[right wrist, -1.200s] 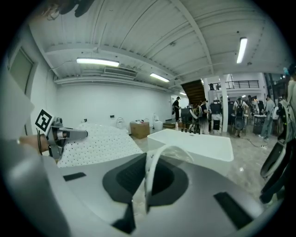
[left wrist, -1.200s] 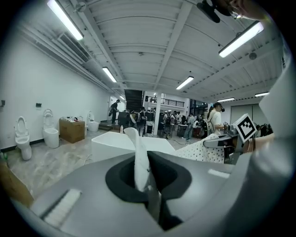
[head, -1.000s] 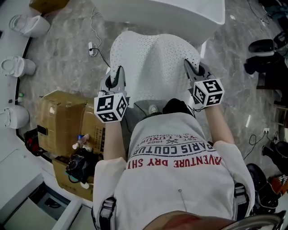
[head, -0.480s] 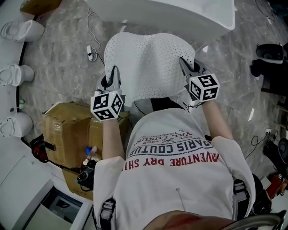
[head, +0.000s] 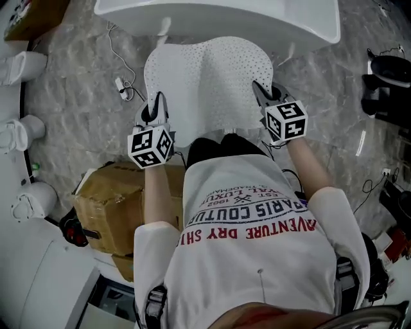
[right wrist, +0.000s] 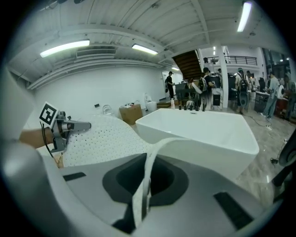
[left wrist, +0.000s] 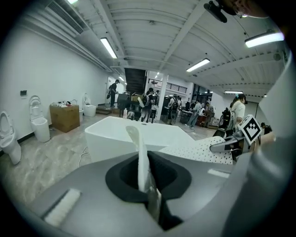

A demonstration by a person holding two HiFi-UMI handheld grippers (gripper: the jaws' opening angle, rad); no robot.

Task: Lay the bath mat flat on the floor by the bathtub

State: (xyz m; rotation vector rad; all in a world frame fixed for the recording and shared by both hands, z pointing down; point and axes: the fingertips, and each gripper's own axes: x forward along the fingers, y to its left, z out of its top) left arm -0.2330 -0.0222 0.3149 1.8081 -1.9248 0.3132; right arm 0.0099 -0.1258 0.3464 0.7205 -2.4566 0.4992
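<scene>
The left hand-held gripper (head: 156, 101) is pinching the left edge of the bath mat (head: 205, 80). Its jaws are pressing together on a thin fold of the white perforated sheet, which is rising upright out of the jaws in the left gripper view. The right hand-held gripper (head: 258, 88) is clamping the opposite edge in the same way, and there the strip of mat is curving up and over towards the left hand-held gripper.

Between the two hand-held grippers the mat is hanging stretched out, sagging a little along its middle. Its far edge is reaching close to the side of the bathtub (head: 218, 16), which is standing just beyond both hand-held grippers. Whether the mat's far edge is touching the floor (head: 77, 96) cannot be told.

Out to the left of the left hand-held gripper, a white cable (head: 122, 80) is lying on the marbled floor. Farther left, toilets (head: 29, 64) are lining the wall. Behind that hand-held gripper, beside the person's arm, a cardboard box (head: 115, 199) is sitting on the floor.
</scene>
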